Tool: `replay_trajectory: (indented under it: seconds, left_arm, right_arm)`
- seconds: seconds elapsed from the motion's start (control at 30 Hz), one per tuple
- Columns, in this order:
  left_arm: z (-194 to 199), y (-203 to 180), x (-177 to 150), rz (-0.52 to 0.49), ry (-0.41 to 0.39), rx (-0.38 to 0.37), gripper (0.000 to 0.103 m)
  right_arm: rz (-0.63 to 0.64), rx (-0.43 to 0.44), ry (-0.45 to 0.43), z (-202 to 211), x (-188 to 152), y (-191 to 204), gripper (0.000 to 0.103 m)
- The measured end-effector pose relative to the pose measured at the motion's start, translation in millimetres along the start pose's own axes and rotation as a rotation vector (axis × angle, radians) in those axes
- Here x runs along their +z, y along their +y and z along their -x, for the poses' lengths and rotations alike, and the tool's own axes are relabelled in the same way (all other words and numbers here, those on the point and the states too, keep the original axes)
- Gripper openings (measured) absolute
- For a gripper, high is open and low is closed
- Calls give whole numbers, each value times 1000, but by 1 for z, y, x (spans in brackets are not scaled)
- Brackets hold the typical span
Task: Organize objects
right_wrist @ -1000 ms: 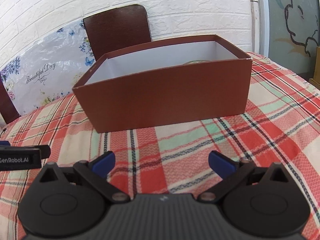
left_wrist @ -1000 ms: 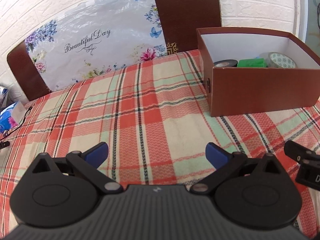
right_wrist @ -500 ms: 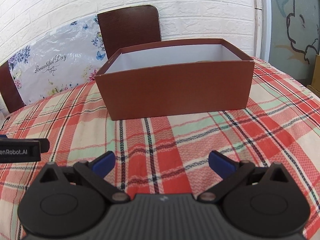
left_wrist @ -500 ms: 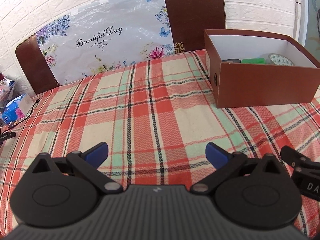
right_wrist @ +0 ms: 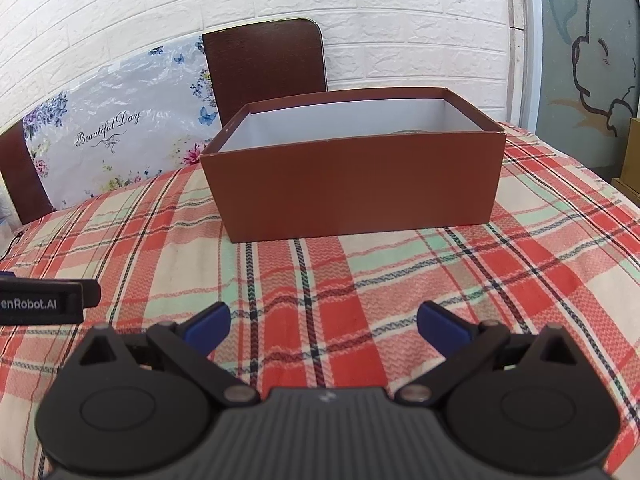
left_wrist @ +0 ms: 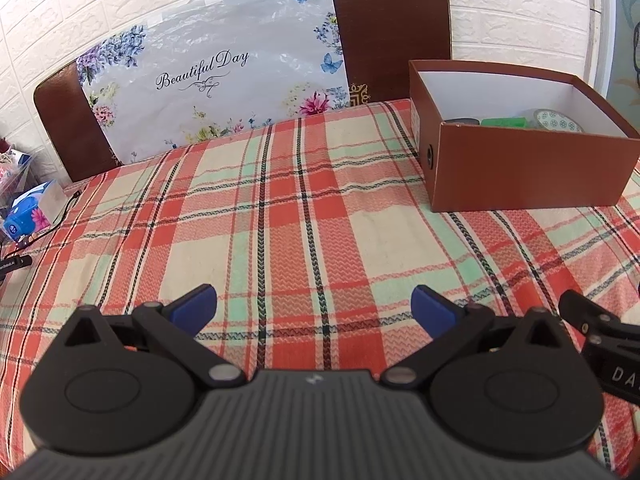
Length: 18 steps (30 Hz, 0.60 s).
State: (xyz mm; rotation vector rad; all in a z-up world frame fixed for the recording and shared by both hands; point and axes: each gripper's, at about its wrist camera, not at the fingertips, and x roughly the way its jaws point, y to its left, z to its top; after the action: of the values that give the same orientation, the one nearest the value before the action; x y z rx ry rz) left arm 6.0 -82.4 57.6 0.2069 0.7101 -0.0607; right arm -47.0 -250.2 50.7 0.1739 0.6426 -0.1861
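Observation:
A brown cardboard box (left_wrist: pixel 532 168) with a white inside stands on the plaid tablecloth at the right. In it lie a black tape roll (left_wrist: pixel 462 121), a green block (left_wrist: pixel 503 122) and a patterned tape roll (left_wrist: pixel 558 120). My left gripper (left_wrist: pixel 314 310) is open over bare cloth, well short of the box, nothing between its blue pads. In the right wrist view the box (right_wrist: pixel 356 196) faces me broadside and its contents are mostly hidden by the near wall. My right gripper (right_wrist: pixel 324 326) is open and empty too. Each gripper's body shows at the other view's edge.
Two dark wooden chairs (left_wrist: pixel 392 32) stand behind the table against a white brick wall, with a flowered plastic sheet (left_wrist: pixel 208 80) leaning between them. A blue tissue pack (left_wrist: pixel 30 216) and a black cable (left_wrist: pixel 52 224) lie at the table's left edge.
Both grippers have drawn back from the box, which now looks smaller and farther in both views. Both stayed open and empty throughout.

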Motion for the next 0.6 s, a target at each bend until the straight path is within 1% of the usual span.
replay_trajectory:
  seconds: [0.6]
  left_arm:
    - [9,-3,-6,-15,-6,-8,103]
  right_arm:
    - [1,6,-16,8,-3,-1,103]
